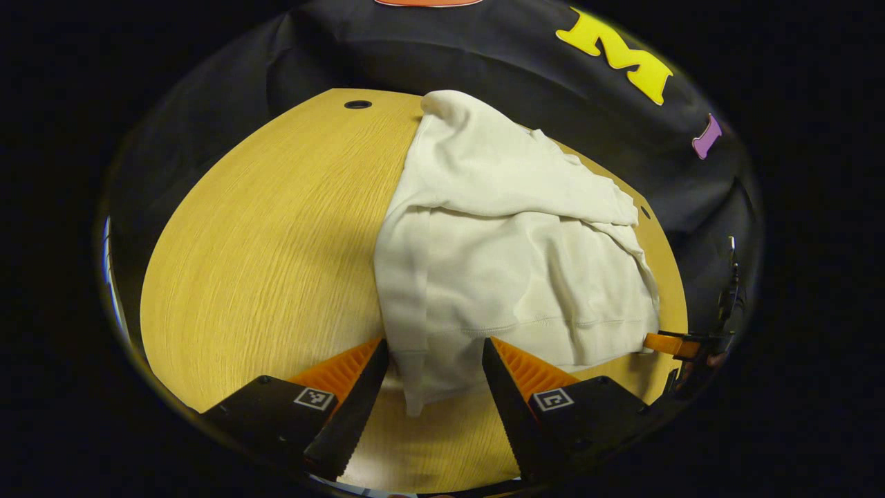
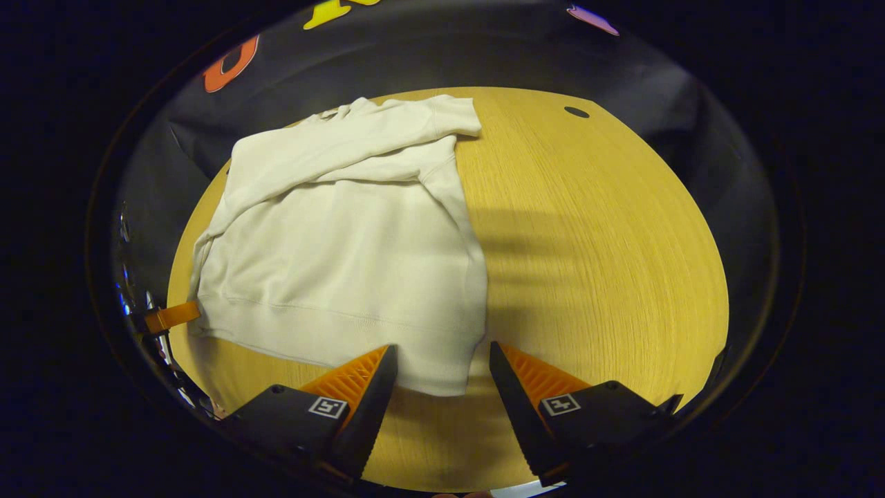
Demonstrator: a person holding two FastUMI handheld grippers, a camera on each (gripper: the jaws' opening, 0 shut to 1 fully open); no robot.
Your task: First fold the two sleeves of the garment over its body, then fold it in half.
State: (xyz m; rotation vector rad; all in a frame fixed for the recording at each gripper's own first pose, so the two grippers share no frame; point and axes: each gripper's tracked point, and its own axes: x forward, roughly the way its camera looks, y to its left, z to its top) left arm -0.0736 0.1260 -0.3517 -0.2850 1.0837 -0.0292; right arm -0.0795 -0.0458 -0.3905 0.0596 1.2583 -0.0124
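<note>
Left gripper view looks over a round wooden table (image 1: 263,235) with a yellow top and fine wavy grain lines. A cream sweatshirt (image 1: 511,263) lies on the right part of it. The cloth looks soft and thick, like fleece, with gentle wrinkles. Its sleeves are folded across the upper body, making a lumpy band (image 1: 511,173) with a long crease under it. The hem (image 1: 539,328) is a wide stitched strip along the near edge. The left gripper (image 1: 434,377) has its two fingers spread wide apart, one on each side of the near left corner of the sweatshirt, which hangs down in a narrow flap between them. The fingers have ridged, saw-like pads and do not press the cloth. A small dark hole (image 1: 357,104) sits in the table far back.

Right gripper view shows the same sweatshirt (image 2: 346,249) on the left part of the table (image 2: 608,242). The right gripper (image 2: 442,377) is also wide open, with the other hem corner (image 2: 442,366) lying between its fingers, not squeezed. At the far left edge, a small flat tip (image 2: 173,316) of the other gripper reaches the hem; it may be touching it, but it is too small to be sure.
</note>
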